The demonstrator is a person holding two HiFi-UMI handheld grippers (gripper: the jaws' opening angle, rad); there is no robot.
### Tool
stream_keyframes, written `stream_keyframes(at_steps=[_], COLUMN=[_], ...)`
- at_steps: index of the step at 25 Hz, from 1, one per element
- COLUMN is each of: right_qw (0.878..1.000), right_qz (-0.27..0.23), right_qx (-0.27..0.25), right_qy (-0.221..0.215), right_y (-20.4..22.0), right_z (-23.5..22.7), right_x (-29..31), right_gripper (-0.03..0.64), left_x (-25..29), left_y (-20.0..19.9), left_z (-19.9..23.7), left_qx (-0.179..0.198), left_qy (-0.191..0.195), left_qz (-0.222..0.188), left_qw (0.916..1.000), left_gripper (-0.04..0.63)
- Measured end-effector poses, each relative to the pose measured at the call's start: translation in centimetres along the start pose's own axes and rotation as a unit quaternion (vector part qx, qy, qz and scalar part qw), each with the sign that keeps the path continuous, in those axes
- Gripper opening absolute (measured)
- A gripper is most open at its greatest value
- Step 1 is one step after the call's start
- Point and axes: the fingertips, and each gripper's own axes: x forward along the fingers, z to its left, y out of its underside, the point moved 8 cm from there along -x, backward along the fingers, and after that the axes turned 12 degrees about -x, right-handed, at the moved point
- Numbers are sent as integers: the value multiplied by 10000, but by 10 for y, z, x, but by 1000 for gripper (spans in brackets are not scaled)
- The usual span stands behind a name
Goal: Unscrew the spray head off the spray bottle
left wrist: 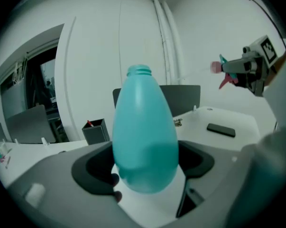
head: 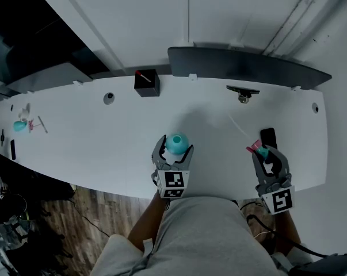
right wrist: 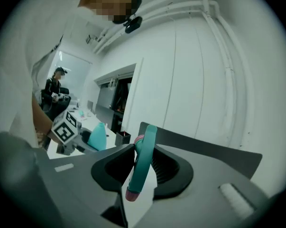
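Left hand-held gripper (head: 173, 152), jaws wide, clamps the probably light, slippery spray bottle (left wrist: 145, 141) at its belly; right hand-held gripper (head: 269, 156) pinches the unscrewed spray head (head: 258, 149)

Teal egg-shaped spray bottle (head: 176, 143), upright, threaded neck bare and open, no head on it, gripped round its belly in left gripper (head: 174, 149). Teal spray head (head: 258, 150) with pink parts, detached, clamped in right gripper (head: 267, 156), well apart from bottle.

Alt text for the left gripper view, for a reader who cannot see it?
The left gripper holds a teal spray bottle between its jaws, its threaded neck bare. At upper right, the right gripper holds the removed spray head above a white desk.
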Motion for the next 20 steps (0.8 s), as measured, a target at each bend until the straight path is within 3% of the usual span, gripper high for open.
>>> stream_keyframes(at_steps=[3, 7, 10, 20], right_qw=[9988, 9971, 9936, 9883], right_qz=[253, 646, 699, 847], right_qx=[-346, 291, 807, 1110], right_qy=[233, 294, 355, 613], right_y=[11, 23, 22, 24], right_z=[25, 66, 88, 108], right_x=[22, 62, 79, 59], right_gripper=[110, 110, 110, 110], left_x=[-4, -10, -15, -25], left_y=[-13, -22, -18, 2], left_z=[-17, -39, -44, -49], left_qx=[-320, -725, -768, -624], left_qy=[431, 900, 1053, 1324], left_qz=[-243, -389, -295, -103], left_qw=[9983, 9925, 9910, 9892], left_gripper=[400, 400, 400, 400])
